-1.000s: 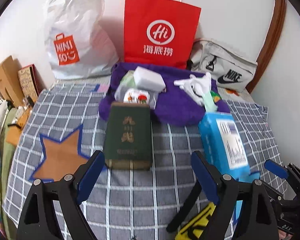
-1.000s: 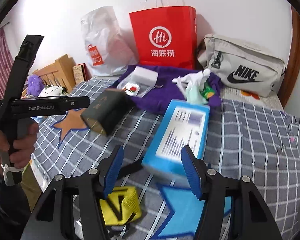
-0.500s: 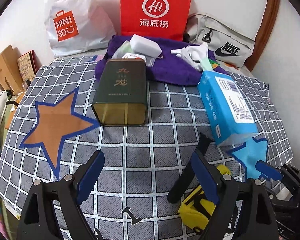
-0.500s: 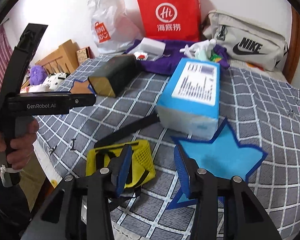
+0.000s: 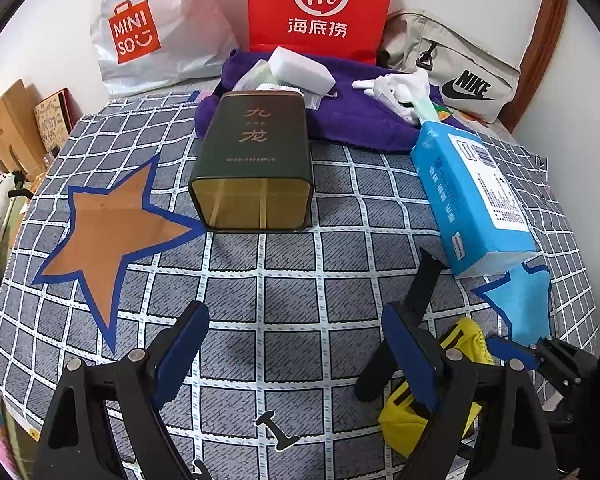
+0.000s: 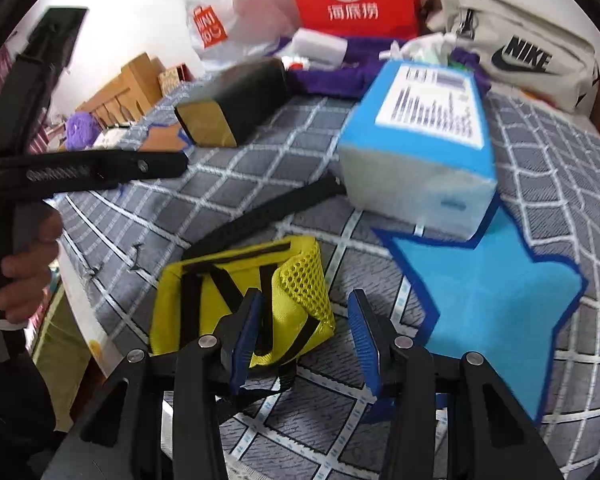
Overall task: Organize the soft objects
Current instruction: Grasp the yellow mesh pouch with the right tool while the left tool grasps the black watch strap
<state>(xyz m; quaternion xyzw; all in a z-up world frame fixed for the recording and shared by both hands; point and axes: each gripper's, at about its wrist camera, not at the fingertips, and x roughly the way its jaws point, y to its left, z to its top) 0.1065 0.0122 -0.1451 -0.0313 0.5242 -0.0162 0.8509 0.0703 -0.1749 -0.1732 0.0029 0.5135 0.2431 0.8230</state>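
Note:
A yellow mesh pouch point(image 6: 244, 300) with a black strap point(image 6: 268, 208) lies on the checked cloth near the front edge. My right gripper point(image 6: 306, 338) is open, low over the pouch's right end, which lies between the jaws. My left gripper point(image 5: 296, 348) is open and empty above the cloth; the pouch point(image 5: 466, 344) shows behind its right finger. A blue tissue pack point(image 5: 472, 196) lies on the edge of a blue star point(image 6: 492, 300). A brown star point(image 5: 104, 232) is on the left.
A dark green tin point(image 5: 256, 164) lies on its side mid-cloth. A purple towel point(image 5: 352, 120) with a white sponge point(image 5: 300, 70) and white glove point(image 5: 400, 88) lies behind. Miniso bag point(image 5: 148, 28), red paper bag point(image 5: 320, 4) and Nike pouch point(image 5: 456, 72) stand against the wall.
Both grippers have pulled back toward the front edge. My right gripper has dropped lower over the yellow pouch, which now looms large between its jaws.

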